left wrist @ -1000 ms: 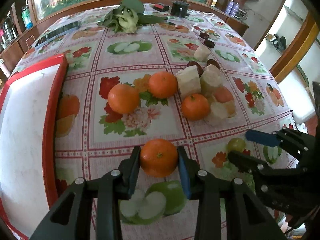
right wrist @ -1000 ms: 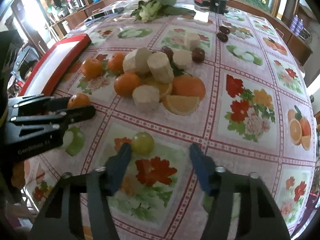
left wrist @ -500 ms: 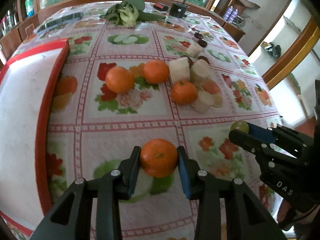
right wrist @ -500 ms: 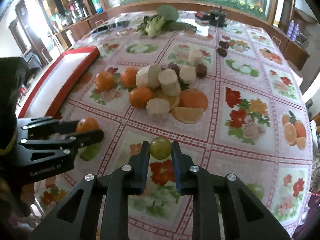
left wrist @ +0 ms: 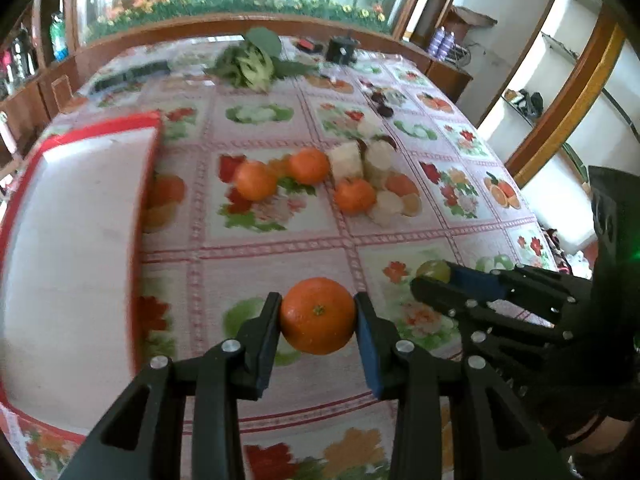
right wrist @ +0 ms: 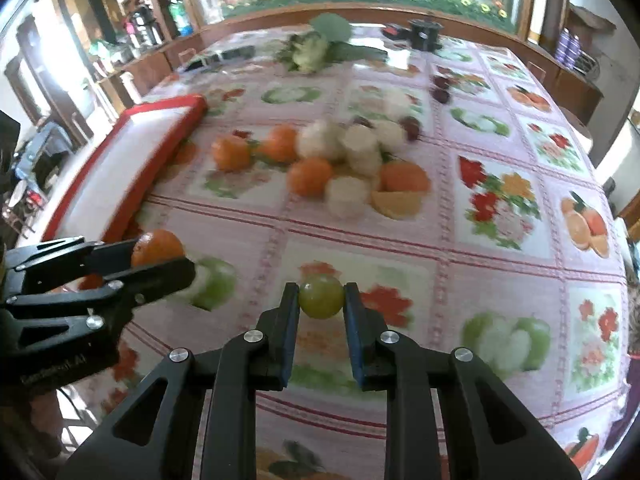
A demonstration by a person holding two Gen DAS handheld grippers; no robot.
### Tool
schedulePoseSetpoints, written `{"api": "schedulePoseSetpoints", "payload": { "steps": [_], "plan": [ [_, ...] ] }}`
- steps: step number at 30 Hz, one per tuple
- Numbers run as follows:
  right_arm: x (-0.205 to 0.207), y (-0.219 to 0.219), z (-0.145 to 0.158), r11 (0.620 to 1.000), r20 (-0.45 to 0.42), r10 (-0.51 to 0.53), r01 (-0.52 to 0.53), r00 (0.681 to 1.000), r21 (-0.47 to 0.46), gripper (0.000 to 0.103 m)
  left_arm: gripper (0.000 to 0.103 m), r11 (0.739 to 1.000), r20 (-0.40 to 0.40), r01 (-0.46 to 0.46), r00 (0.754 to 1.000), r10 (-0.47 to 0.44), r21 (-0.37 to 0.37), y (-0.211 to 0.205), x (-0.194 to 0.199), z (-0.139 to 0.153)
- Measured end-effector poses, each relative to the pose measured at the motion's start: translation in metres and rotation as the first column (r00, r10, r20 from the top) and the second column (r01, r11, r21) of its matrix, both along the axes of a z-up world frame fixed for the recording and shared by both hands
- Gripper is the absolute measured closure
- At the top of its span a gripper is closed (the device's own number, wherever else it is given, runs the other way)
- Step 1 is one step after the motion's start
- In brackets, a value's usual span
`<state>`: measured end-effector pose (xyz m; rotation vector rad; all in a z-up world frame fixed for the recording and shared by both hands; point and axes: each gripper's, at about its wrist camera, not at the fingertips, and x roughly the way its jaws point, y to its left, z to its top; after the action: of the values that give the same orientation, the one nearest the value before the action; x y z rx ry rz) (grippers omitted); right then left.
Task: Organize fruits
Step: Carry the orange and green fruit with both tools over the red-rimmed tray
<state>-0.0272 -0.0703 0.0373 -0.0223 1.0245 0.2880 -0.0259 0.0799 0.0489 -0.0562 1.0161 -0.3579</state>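
Observation:
My left gripper (left wrist: 317, 316) is shut on an orange (left wrist: 317, 315) and holds it above the table. It also shows in the right wrist view (right wrist: 160, 258) with that orange (right wrist: 157, 246). My right gripper (right wrist: 321, 296) is shut on a green grape-like fruit (right wrist: 321, 295), also lifted; it shows in the left wrist view (left wrist: 434, 276) with the fruit (left wrist: 432, 270). Three more oranges (left wrist: 255, 180) and pale cut fruit chunks (left wrist: 346, 160) lie mid-table. A red-rimmed white tray (left wrist: 72, 216) sits at the left.
Leafy greens (left wrist: 250, 64) and a black pot (left wrist: 340, 49) stand at the table's far end. Dark round fruits (right wrist: 412, 128) lie beyond the pile. The flowered tablecloth (right wrist: 500, 200) covers the table, whose edge drops off at the right.
Both grippers have risen and pulled back from the table with their fruits. The right gripper closed on the green fruit between one second and half a second ago.

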Motion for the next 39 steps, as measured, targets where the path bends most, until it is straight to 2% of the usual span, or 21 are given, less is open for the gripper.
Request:
{"api": "schedulePoseSetpoints", "payload": {
  "steps": [7, 11, 15, 24, 29, 39],
  "plan": [
    [0.007, 0.055, 0.006, 0.992, 0.017, 0.123, -0.123, 0.992, -0.024, 0.082, 0.064, 0.995, 0.068, -0.095, 0.993, 0.093, 0.019, 0.042, -0.007, 0.017],
    [0.011, 0.091, 0.006, 0.978, 0.010, 0.208, -0.208, 0.978, -0.033, 0.082, 0.064, 0.983, 0.069, -0.182, 0.981, 0.180, 0.023, 0.074, -0.006, 0.016],
    [0.017, 0.127, 0.009, 0.961, 0.014, 0.275, -0.275, 0.961, -0.023, 0.082, 0.064, 0.961, 0.072, -0.274, 0.960, 0.271, 0.044, 0.110, -0.005, 0.011],
    [0.021, 0.193, 0.011, 0.918, 0.020, 0.397, -0.397, 0.918, -0.024, 0.081, 0.064, 0.889, 0.064, -0.451, 0.892, 0.447, 0.076, 0.181, -0.003, 0.000],
    [0.018, 0.210, 0.001, 0.909, 0.000, 0.417, -0.417, 0.909, -0.010, 0.081, 0.064, 0.866, 0.051, -0.492, 0.870, 0.490, 0.089, 0.200, -0.002, -0.008],
    [0.018, 0.220, -0.009, 0.901, -0.042, 0.434, -0.433, 0.900, 0.018, 0.081, 0.064, 0.858, 0.021, -0.495, 0.867, 0.497, 0.133, 0.206, 0.002, -0.024]
  ]
}}
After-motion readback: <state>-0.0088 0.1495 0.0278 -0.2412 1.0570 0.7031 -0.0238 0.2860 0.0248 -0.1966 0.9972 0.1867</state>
